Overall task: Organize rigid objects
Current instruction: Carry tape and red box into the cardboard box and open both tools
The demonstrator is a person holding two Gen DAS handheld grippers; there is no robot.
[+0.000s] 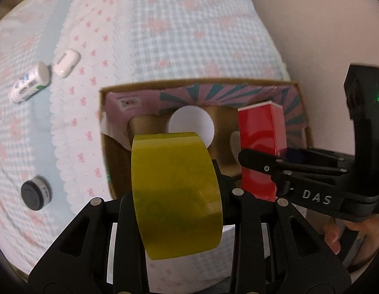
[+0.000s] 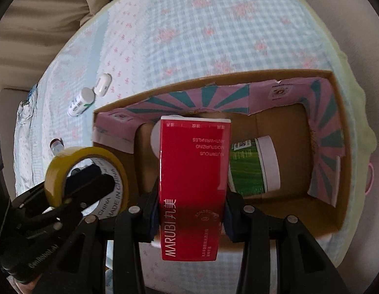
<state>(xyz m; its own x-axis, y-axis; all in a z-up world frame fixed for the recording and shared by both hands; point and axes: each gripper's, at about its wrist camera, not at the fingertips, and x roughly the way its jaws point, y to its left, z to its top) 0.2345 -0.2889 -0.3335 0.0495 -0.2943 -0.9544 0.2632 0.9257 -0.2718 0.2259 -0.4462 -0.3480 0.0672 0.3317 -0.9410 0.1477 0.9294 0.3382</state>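
Note:
My left gripper [image 1: 177, 188] is shut on a yellow tape roll [image 1: 174, 191], held at the near left edge of a cardboard box [image 1: 111, 90]. The roll also shows in the right wrist view [image 2: 86, 174]. My right gripper [image 2: 192, 210] is shut on a red MARUBI carton [image 2: 194, 186], held upright over the box's near wall [image 2: 336, 220]. The carton shows in the left wrist view [image 1: 261, 152] with the right gripper [image 1: 260, 166] on it. A green-labelled jar [image 2: 253, 166] and a white round lid [image 1: 190, 125] lie in the box.
On the checked cloth left of the box lie a white case [image 1: 67, 62], a white labelled bottle [image 1: 29, 83] and a small dark-capped jar [image 1: 35, 192]. The case [image 2: 103, 84] and bottle [image 2: 80, 103] show in the right wrist view too. The bed's edge curves close on the right.

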